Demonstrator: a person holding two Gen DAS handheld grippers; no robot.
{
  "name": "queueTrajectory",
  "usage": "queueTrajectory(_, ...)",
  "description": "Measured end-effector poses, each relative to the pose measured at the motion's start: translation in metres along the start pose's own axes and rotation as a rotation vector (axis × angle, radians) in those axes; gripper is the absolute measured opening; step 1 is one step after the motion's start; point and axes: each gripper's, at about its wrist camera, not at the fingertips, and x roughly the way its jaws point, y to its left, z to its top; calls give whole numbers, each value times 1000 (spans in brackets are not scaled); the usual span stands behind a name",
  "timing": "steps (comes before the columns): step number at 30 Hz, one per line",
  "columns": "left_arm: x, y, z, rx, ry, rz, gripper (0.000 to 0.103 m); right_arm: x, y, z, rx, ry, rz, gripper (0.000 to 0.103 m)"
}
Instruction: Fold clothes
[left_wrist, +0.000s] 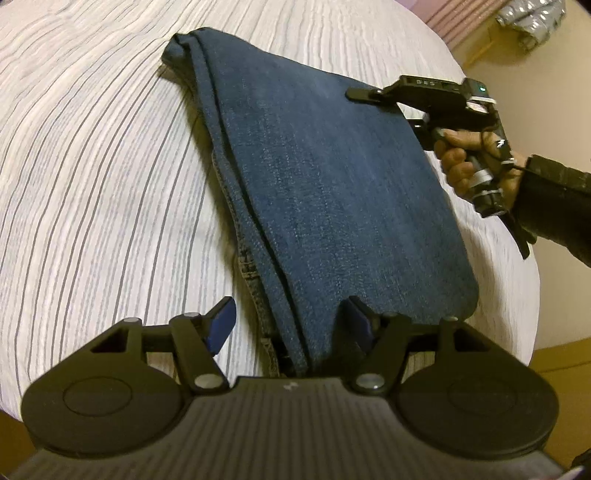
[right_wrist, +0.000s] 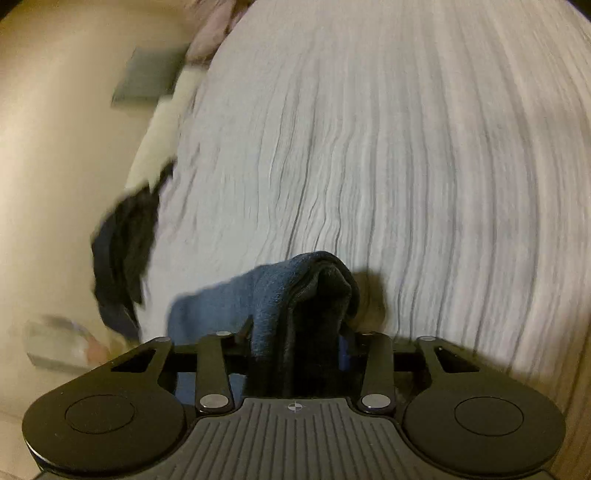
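Note:
Folded blue jeans (left_wrist: 325, 177) lie on a white bedspread with grey stripes (left_wrist: 92, 184). My left gripper (left_wrist: 290, 319) is open over their near end: one finger (left_wrist: 223, 321) rests out on the bedspread, the other (left_wrist: 356, 317) on the denim. A hand (left_wrist: 461, 158) holds my right gripper (left_wrist: 356, 94) at the jeans' far right edge, with its upper finger lying on top of the denim. In the right wrist view a bunched fold of the jeans (right_wrist: 295, 288) fills the gap of the right gripper (right_wrist: 297, 339), whose fingers press on it from both sides.
The bed's edge curves close past the jeans on the right, with tan floor (left_wrist: 561, 354) beyond. A dark cloth (right_wrist: 122, 251), blurred, hangs at the bed's left edge. A grey flat thing (right_wrist: 147, 77) and a clear box (right_wrist: 62, 343) lie on the floor.

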Motion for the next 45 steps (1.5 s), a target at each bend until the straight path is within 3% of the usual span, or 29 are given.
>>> queueTrajectory(2,0,-8,9,56,5,4,54,-32,4,-17,38,-114,-14,26)
queueTrajectory(6,-2,-27,27,166,0,-29,54,-104,6,-57,131,-363,-67,26)
queueTrajectory(9,0,-41,41,255,-6,-60,54,-183,-15,-120,295,-615,-196,26)
queueTrajectory(12,4,-53,49,355,-12,-85,54,-235,-26,-205,493,-844,-338,25)
queueTrajectory(15,11,-65,52,502,-17,-85,56,-254,-26,-284,685,-1019,-420,25)
queueTrajectory(18,16,-77,51,675,-19,-70,56,-241,-20,-329,793,-1100,-427,25)
queueTrajectory(22,18,-101,30,968,-53,-56,59,-238,-8,-341,791,-1125,-422,26)
queueTrajectory(25,18,-114,13,1133,-101,-58,64,-260,12,-342,688,-1058,-503,31)
queueTrajectory(27,20,-121,1,1235,-145,-54,66,-265,36,-344,547,-974,-597,48)
queueTrajectory(28,19,-123,-8,1285,-170,-55,67,-262,51,-345,450,-910,-664,68)
queueTrajectory(29,18,-126,-17,1334,-190,-59,68,-256,66,-344,345,-838,-736,77)
queueTrajectory(33,31,-145,-52,1532,-263,-44,77,-213,109,-335,-123,-487,-997,77)
queueTrajectory(37,53,-163,-82,1680,-351,23,83,-163,110,-327,-596,-176,-1241,77)
queueTrajectory(40,77,-175,-96,1725,-360,80,84,-137,87,-326,-895,1,-1352,77)
queueTrajectory(43,95,-185,-107,1713,-333,132,84,-121,50,-330,-1150,162,-1364,78)
queueTrajectory(45,103,-191,-113,1689,-319,160,90,-110,24,-335,-1313,284,-1390,78)
